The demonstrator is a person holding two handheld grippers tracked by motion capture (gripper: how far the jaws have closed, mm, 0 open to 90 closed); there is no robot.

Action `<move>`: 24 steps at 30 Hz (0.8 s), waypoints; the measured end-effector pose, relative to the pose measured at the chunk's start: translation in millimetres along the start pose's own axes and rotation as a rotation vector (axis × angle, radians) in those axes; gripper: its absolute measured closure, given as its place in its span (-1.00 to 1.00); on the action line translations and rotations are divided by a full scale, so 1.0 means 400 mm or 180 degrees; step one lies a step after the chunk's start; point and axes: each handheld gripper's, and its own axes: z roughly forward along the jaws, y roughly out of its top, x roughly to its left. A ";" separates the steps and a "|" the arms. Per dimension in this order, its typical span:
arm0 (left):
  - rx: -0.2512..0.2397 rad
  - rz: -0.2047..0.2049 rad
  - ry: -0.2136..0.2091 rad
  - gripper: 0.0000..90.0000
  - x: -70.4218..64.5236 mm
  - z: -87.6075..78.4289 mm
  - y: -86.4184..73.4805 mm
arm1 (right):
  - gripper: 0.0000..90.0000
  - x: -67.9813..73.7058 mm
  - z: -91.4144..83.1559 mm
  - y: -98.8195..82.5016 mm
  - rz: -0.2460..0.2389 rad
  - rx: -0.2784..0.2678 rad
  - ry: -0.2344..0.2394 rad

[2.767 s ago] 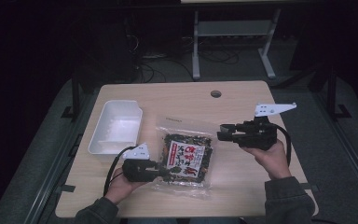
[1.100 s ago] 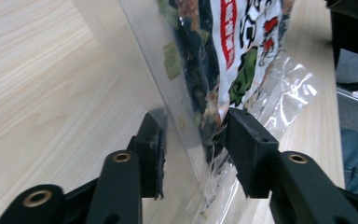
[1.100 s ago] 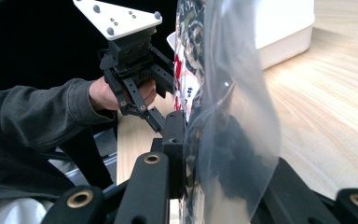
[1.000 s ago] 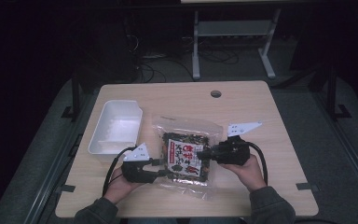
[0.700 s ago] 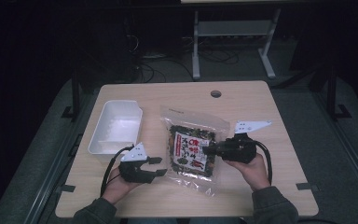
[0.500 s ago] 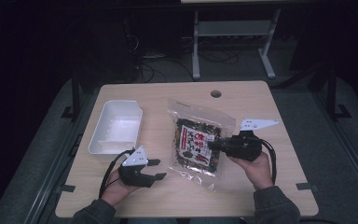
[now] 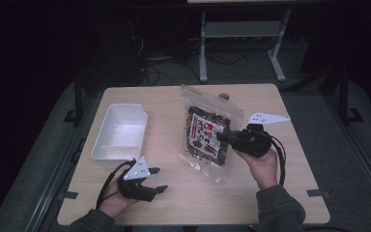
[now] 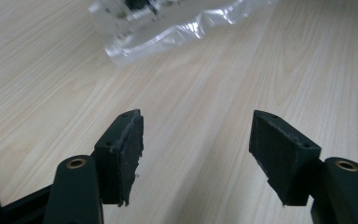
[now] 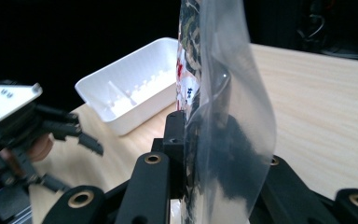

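The snack bag (image 7: pixel 206 137) is light, floppy film, probably slick, so a pinch on its flat side seam suits it. The right tool (image 7: pixel 223 137) is clamped on the bag's right edge, holding it tilted above mid-surface (image 7: pixel 174 203). The left tool (image 7: pixel 157 180), near left, has just been opening its jaws, with nothing between them. A white tray (image 7: pixel 120 133) sits far left, clear of the bag.

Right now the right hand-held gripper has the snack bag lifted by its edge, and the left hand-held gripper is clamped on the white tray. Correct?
Not quite. The left hand-held gripper holds nothing: its jaws have just been opening and stand apart over bare table, as the left gripper view shows. The white tray lies apart from it. The right hand-held gripper does hold the snack bag lifted.
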 end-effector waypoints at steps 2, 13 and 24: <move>0.0021 0.0004 0.0020 -0.26 -0.001 -0.006 -0.006 | 0.67 0.004 0.005 0.013 0.0002 -0.0028 -0.0037; 0.0110 -0.0029 0.0127 -0.35 0.004 -0.038 -0.038 | 0.67 0.023 0.052 0.067 0.0005 -0.0100 -0.0218; 0.0142 -0.0070 0.0179 -0.38 0.013 -0.060 -0.061 | 0.67 0.053 0.103 0.123 -0.0068 -0.0183 -0.0300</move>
